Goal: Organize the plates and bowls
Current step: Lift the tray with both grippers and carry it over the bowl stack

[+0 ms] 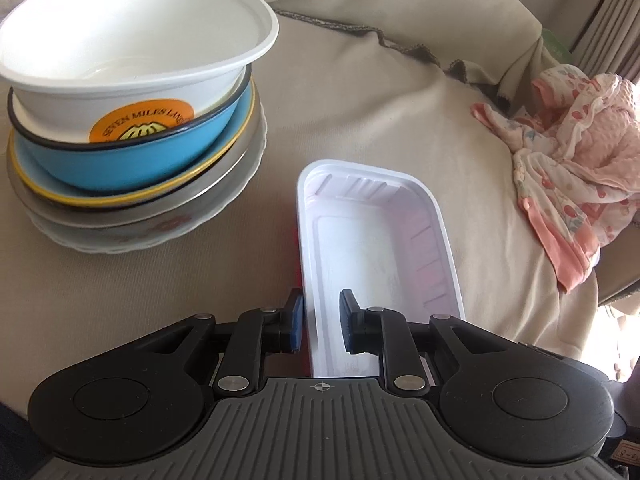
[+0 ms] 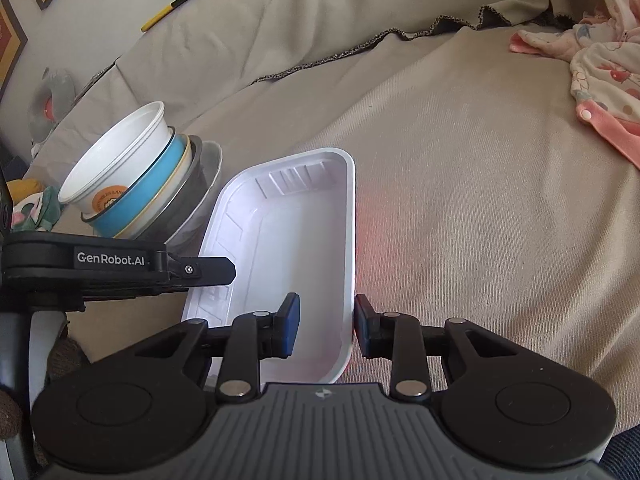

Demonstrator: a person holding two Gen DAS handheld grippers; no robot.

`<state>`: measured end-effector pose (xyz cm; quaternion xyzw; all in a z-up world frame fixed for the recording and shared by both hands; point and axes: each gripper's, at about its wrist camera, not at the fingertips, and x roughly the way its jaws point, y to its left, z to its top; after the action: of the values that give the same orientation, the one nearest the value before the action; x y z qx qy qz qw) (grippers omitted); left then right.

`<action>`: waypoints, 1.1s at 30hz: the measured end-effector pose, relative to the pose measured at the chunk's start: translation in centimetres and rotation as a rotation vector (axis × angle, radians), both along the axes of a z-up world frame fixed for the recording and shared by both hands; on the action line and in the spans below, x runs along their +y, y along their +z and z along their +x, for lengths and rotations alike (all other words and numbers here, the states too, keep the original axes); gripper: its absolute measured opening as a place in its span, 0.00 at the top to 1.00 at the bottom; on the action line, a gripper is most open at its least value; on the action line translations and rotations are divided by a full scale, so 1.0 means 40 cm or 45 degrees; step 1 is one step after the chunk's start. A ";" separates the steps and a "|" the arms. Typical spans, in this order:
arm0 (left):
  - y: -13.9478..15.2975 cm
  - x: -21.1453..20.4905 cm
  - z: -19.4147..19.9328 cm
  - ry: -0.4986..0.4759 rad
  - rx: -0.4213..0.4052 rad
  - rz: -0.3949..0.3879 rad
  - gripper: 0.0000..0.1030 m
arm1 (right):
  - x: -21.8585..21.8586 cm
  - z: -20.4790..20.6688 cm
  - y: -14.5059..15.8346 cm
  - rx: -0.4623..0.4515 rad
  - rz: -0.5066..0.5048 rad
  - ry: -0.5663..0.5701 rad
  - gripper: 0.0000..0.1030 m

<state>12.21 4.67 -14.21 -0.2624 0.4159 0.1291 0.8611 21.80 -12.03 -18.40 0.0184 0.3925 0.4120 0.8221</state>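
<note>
A white rectangular plastic tray [image 1: 360, 240] [image 2: 288, 232] lies on the beige cover, with a red glow at its outer sides. My left gripper [image 1: 322, 320] straddles the tray's left long wall: one pad is outside against the rim, the other inside with a gap, so it is open. My right gripper [image 2: 326, 326] straddles the opposite long wall in the same way, its inner pad clear of the wall, also open. To the left stands a stack: a white bowl with an orange label [image 1: 132, 40] [image 2: 116, 152] in a blue bowl [image 1: 140, 160], on plates [image 1: 168, 216].
A crumpled pink patterned garment [image 1: 568, 184] [image 2: 600, 80] lies to the right on the cover. The beige cover [image 1: 400, 100] rises in folds behind the tray. Soft toys [image 2: 28, 204] sit at the far left, below framed pictures on the wall.
</note>
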 end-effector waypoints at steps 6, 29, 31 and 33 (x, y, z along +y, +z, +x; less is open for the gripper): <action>-0.003 0.008 0.010 0.024 -0.021 0.000 0.80 | -0.006 -0.001 0.007 -0.033 -0.009 -0.033 0.71; 0.042 -0.002 0.021 -0.006 -0.105 0.039 0.80 | 0.024 0.017 0.043 -0.062 0.000 -0.067 0.71; 0.075 -0.005 0.011 -0.017 -0.153 0.045 0.80 | 0.014 -0.003 0.078 -0.121 0.010 -0.074 0.71; 0.113 -0.003 -0.006 -0.024 -0.207 0.036 0.80 | 0.006 -0.028 0.121 -0.192 0.022 -0.083 0.71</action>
<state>11.95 4.55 -9.68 -0.2561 0.3452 0.1052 0.8968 20.69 -11.81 -13.58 0.0071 0.3251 0.3884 0.8622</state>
